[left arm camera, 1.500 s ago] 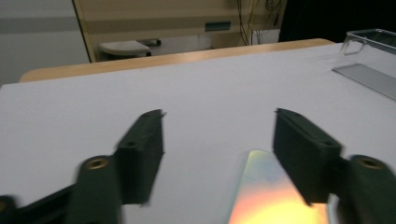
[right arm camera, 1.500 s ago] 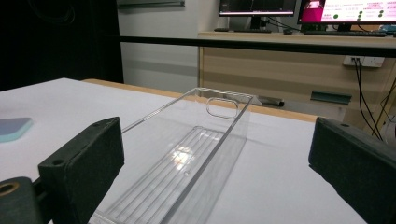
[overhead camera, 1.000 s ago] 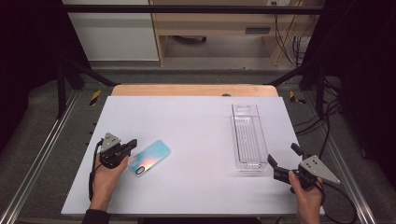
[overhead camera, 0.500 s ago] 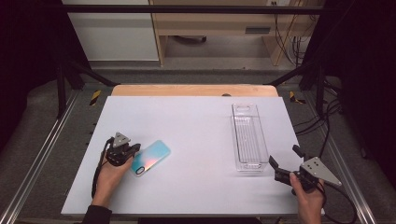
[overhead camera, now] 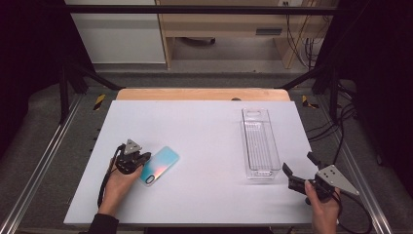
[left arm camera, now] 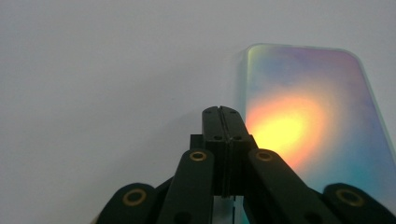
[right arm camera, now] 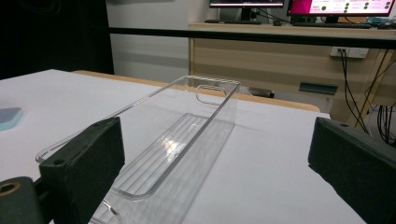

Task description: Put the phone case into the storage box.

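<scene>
While nothing inside, clear tray [overhead camera: 260, 142]

In the left gripper view, the near end of the iridescent phone case [left arm camera: 308, 126] is cut off by the lower and right picture edges, and its near left corner lies hidden behind the closed jaws of the left gripper [left arm camera: 223, 112]. In the high view, whether those jaw tips touch the case edge is too small to tell. In the right gripper view, the near end of the clear plastic tray [right arm camera: 187, 130] is partly hidden behind one jaw of the right gripper [right arm camera: 219, 158], whose other jaw runs off the right edge.
</scene>
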Demonstrator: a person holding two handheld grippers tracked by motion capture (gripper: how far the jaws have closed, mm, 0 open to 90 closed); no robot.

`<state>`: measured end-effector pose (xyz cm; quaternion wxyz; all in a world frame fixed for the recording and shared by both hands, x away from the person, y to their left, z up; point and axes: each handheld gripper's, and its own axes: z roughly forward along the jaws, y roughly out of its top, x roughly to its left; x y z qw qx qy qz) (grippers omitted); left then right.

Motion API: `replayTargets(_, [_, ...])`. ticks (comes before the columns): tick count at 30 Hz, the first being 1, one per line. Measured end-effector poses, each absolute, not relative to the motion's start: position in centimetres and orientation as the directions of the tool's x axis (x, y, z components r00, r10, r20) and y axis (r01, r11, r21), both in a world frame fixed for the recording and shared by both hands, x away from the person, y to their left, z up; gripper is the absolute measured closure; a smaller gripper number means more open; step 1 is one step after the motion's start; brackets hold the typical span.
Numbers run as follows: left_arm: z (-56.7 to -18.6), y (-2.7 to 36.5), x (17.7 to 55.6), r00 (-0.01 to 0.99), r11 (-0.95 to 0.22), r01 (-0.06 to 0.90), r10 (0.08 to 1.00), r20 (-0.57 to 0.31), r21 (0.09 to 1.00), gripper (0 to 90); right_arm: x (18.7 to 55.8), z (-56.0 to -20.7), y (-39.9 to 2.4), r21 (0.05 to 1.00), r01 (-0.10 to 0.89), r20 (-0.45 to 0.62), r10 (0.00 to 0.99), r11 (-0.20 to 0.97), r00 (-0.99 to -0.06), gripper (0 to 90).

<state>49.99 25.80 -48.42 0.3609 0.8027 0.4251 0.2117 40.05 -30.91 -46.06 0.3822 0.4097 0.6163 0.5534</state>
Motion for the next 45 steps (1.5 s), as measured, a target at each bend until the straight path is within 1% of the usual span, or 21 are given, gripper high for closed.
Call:
replayTargets(7, [-48.5,24.4,49.9,0.587,-0.392,0.511,0.809,0.021,0.765,90.0,40.1,-46.1,-30.7,0.994,0.086,-0.026,0.926,0.062,-0.376,4.0])
replayTargets(11, [-48.4,22.5,49.6,0.628,-0.444,0.49,0.777,0.049,0.75,90.0,40.1,-46.1,-30.8,0.994,0.089,-0.019,0.927,0.057,-0.374,4.0])
replayTargets(20, [-48.2,20.3,48.3,0.657,-0.497,0.466,0.749,0.09,0.732,90.0,40.1,-46.0,-30.6,0.994,0.088,-0.022,0.922,0.061,-0.386,4.0])
replayTargets(23, [-48.2,19.9,47.8,0.659,-0.49,0.474,0.749,0.074,0.731,90.0,40.1,-46.1,-30.7,0.994,0.09,-0.02,0.923,0.059,-0.385,3.9])
replayTargets(29, [-48.1,18.3,46.6,0.684,-0.516,0.454,0.724,0.087,0.726,90.0,39.8,-45.9,-30.9,0.996,0.077,-0.014,0.924,0.047,-0.382,3.9])
replayTargets(40, [-48.3,16.6,45.8,0.72,-0.537,0.415,0.688,0.096,0.734,90.0,39.9,-45.9,-30.9,0.996,0.082,-0.01,0.925,0.044,-0.38,3.8])
replayTargets(45, [-48.1,16.8,45.8,0.708,-0.521,0.41,0.699,0.099,0.749,90.0,39.9,-46.0,-30.8,0.995,0.084,-0.013,0.925,0.048,-0.379,3.9])
